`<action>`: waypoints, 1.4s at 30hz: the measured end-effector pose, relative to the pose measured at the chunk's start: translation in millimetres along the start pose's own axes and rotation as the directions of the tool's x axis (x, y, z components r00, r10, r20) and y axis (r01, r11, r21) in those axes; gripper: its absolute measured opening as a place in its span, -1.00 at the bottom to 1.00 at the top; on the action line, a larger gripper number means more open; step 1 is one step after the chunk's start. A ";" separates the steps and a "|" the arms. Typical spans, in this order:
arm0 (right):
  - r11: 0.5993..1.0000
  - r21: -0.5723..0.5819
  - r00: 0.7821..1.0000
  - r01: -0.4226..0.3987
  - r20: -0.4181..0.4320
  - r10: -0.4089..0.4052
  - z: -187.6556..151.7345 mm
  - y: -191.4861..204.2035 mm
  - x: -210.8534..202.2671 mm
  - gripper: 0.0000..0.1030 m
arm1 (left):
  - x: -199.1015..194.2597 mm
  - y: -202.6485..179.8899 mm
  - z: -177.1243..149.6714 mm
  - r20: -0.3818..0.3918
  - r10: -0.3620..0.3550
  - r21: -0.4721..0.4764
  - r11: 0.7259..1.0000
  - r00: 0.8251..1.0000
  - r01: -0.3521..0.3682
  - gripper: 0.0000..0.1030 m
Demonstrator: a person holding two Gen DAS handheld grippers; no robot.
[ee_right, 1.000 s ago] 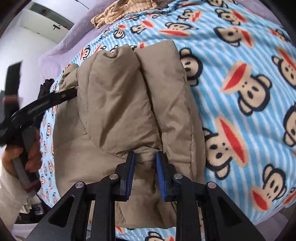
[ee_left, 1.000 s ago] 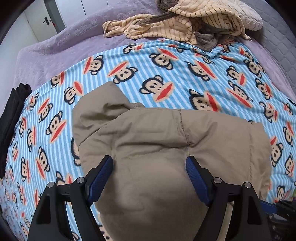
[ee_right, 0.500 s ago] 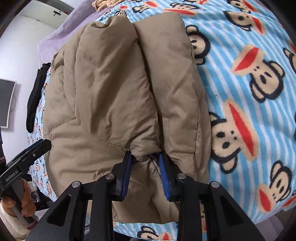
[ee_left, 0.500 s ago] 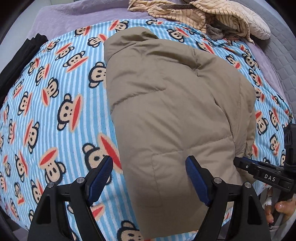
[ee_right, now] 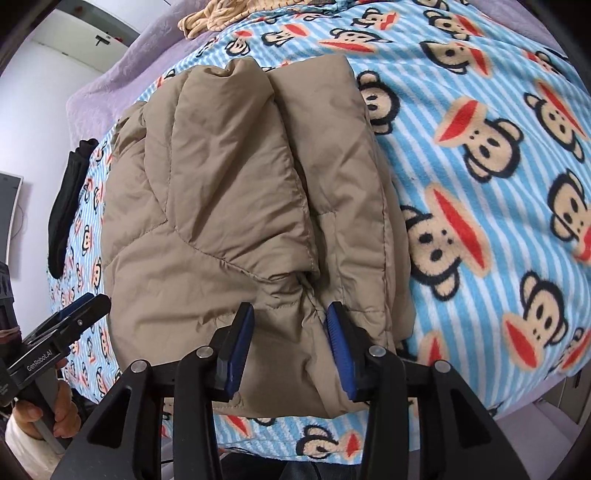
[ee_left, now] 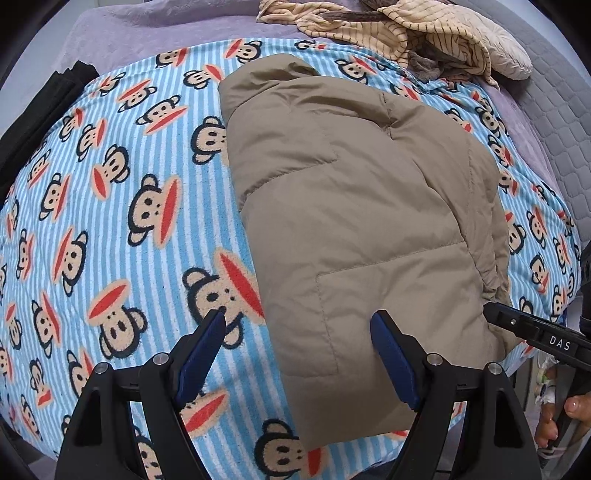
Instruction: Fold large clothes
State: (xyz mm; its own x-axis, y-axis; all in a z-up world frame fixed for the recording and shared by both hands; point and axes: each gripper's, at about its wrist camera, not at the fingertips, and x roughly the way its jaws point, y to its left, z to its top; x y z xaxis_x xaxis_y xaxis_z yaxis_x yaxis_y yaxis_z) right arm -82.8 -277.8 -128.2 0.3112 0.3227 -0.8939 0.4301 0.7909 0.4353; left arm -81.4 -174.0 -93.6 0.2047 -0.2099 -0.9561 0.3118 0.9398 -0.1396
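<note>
Folded tan puffer jacket (ee_left: pixel 354 229) lying on a blue striped monkey-print blanket (ee_left: pixel 122 206) over a bed. Right gripper (ee_right: pixel 290 338) at the jacket's near edge, blue fingers (ee_right: pixel 236 343) partly apart with puffy fabric bulging between them; whether pinched, cannot tell. Left gripper (ee_left: pixel 299 354) spread wide above the jacket's near left corner, gripping nothing. Heap of striped yellow clothes (ee_left: pixel 391 29) and a pillow (ee_left: pixel 506 51) at the far end. Dark garment (ee_left: pixel 33 118) at the blanket's left edge.

The jacket (ee_left: pixel 354 221) hides its own folded-under layers; the black cloth (ee_left: pixel 33 122) is cut off at the frame's edge.
</note>
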 end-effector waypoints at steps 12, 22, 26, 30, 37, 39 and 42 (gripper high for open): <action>0.999 0.034 0.997 0.030 0.075 -0.032 -18.9 9.7 -19.9 0.18 | -13.2 14.3 -15.6 0.021 0.015 0.041 0.999 1.000 -0.016 1.00; 0.999 0.049 0.993 0.017 0.116 -0.023 -20.9 6.7 -36.0 0.53 | -11.6 18.2 -19.5 0.025 0.056 0.061 0.996 0.998 -0.058 1.00; 1.000 0.022 0.996 0.012 0.091 -0.014 -3.8 -1.5 -39.0 0.56 | -5.7 14.6 -16.7 0.011 0.074 0.040 0.996 0.997 -0.074 1.00; 1.000 -0.010 0.997 0.003 0.075 -0.002 21.4 -10.2 -40.8 0.61 | -8.9 13.9 -6.7 0.015 0.067 -0.017 0.998 0.998 -0.066 1.00; 0.997 -0.065 0.998 -0.045 0.037 0.048 54.0 -17.9 -31.5 0.76 | -1.2 21.9 18.5 0.008 0.033 -0.121 0.992 0.999 -0.032 1.00; 0.996 -0.076 0.998 -0.056 0.015 0.057 59.6 -20.8 -25.4 0.77 | 2.7 23.7 24.4 0.009 0.018 -0.140 0.990 1.000 -0.016 1.00; 0.993 -0.080 0.996 -0.088 -0.030 0.085 65.6 -25.6 -13.6 0.78 | 10.0 26.8 32.7 0.011 -0.009 -0.171 0.985 1.000 0.011 1.00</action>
State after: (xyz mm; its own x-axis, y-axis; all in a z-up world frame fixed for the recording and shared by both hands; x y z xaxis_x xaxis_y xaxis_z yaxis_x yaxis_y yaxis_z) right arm -42.4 -336.6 -120.1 0.3211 0.4046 -0.8563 0.3323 0.7986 0.5019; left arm -40.7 -159.7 -98.5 0.2122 -0.2212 -0.9519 0.1511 0.9698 -0.1917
